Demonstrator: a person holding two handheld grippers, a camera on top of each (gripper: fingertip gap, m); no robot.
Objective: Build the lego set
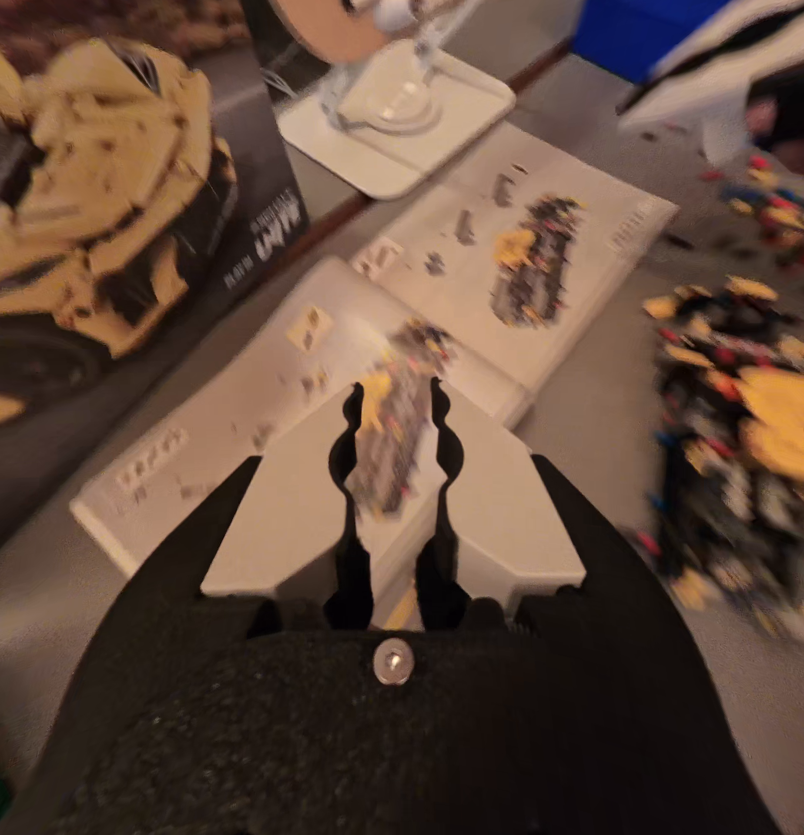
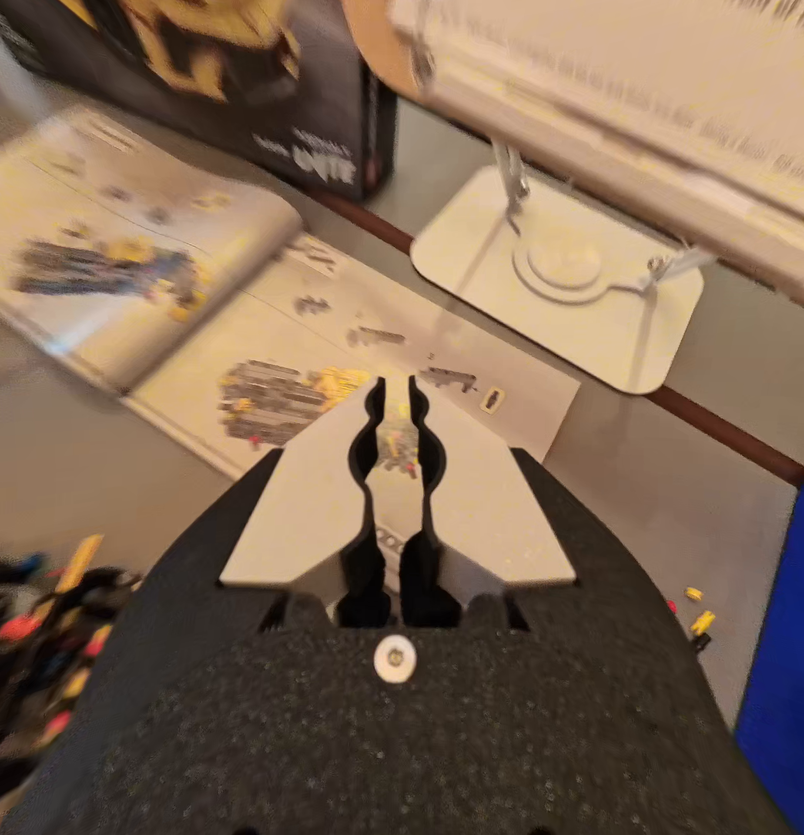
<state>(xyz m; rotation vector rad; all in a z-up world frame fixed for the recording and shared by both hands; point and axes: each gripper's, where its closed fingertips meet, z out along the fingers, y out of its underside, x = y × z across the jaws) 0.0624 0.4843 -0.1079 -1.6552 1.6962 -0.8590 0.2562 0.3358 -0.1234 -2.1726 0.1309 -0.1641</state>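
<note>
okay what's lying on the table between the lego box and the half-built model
The open instruction booklet lies flat between the lego box and the half-built model, clearest in the left wrist view. The left gripper hangs over it, jaws apart and empty.

Nothing legible anywhere, both views were smeared with motion blur. The dark set box [image 1: 120,203] carried pale lettering low on its side panel, seen from both wrists [image 2: 310,158], but it sat inverted and too blurred to make out. The open instruction booklet [image 1: 391,339] showed step boxes and small marks along its page edges, again unreadable [image 2: 300,361]. The pale panel [image 2: 617,90] above the white stand bore rows of blurred print, also illegible.
</note>
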